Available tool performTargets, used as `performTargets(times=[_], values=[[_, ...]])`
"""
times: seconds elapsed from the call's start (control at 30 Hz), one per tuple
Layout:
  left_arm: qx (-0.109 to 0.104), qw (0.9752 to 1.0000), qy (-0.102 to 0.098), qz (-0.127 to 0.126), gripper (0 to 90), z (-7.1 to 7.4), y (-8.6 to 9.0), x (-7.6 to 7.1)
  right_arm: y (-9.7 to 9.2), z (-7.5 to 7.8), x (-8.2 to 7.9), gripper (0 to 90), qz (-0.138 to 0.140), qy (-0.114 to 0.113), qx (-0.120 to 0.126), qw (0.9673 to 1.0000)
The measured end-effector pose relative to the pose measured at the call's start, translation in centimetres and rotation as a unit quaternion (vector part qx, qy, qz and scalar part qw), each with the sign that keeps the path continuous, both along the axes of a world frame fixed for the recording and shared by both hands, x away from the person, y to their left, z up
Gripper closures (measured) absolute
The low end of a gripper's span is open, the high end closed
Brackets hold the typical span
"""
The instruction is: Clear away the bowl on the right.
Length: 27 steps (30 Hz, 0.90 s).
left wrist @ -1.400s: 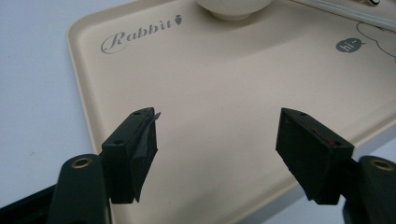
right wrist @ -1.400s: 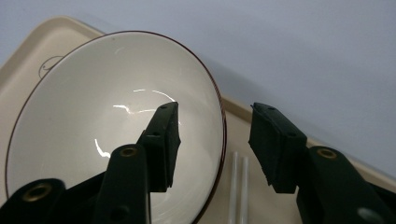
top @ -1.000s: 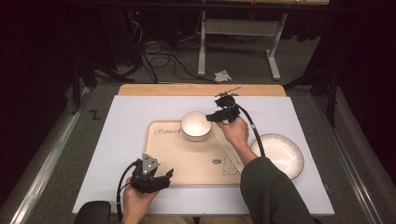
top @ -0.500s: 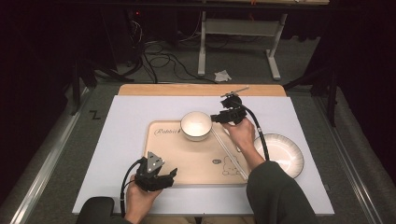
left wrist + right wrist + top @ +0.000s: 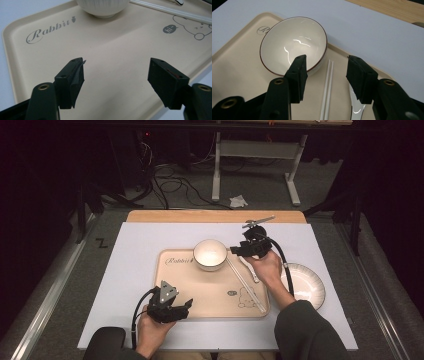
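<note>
A beige tray (image 5: pixel 210 292) printed "Rabbit" lies mid-table. A white bowl (image 5: pixel 210 254) stands upright at its far edge, with white chopsticks (image 5: pixel 245 282) and a spoon (image 5: pixel 251 271) to its right. My right gripper (image 5: pixel 236 251) hovers just right of the bowl, open and holding nothing. In the right gripper view its jaws (image 5: pixel 325 62) frame the bowl's rim (image 5: pixel 292 42) and the chopsticks (image 5: pixel 327 85), with the spoon (image 5: pixel 357 110) below. My left gripper (image 5: pixel 184 306) hangs open over the tray's near edge. Between its pads (image 5: pixel 117 67) is bare tray (image 5: pixel 112 45).
A white plate (image 5: pixel 306 282) rests on the white mat right of the tray, partly behind the person's right forearm. A wooden strip (image 5: pixel 215 216) borders the table's far edge. Beyond it are cables and a stand's legs on the floor.
My right gripper has drifted slightly right and upward, away from the bowl, and the forearm uncovers more of the plate. The left gripper has stayed put.
</note>
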State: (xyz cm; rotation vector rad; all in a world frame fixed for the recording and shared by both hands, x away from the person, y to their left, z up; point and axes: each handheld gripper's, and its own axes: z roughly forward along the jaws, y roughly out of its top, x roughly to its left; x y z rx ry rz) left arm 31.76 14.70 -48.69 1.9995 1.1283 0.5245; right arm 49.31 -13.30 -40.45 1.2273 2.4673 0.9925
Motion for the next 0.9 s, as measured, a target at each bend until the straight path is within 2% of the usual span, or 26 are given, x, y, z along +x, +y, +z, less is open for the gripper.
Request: performTargets(times=[0.23, 0.5, 0.9], values=[[-0.002, 1.0000, 0.001, -0.008, 29.6, 0.0, -0.3, 0.2, -1.3, 0.8, -1.6, 51.7, 0.006, -0.008, 0.004, 0.9999], [-0.010, 0.9999, 0.003, -0.012, 29.7, 0.0, -0.5, 0.5, -3.3, 1.1, -3.0, 53.0, 0.003, -0.010, 0.019, 0.9998], [-0.003, 0.9997, 0.006, -0.024, 30.2, 0.0, -1.1, 1.0, -5.7, 1.1, -5.0, 53.1, 0.002, -0.013, 0.028, 0.9995]])
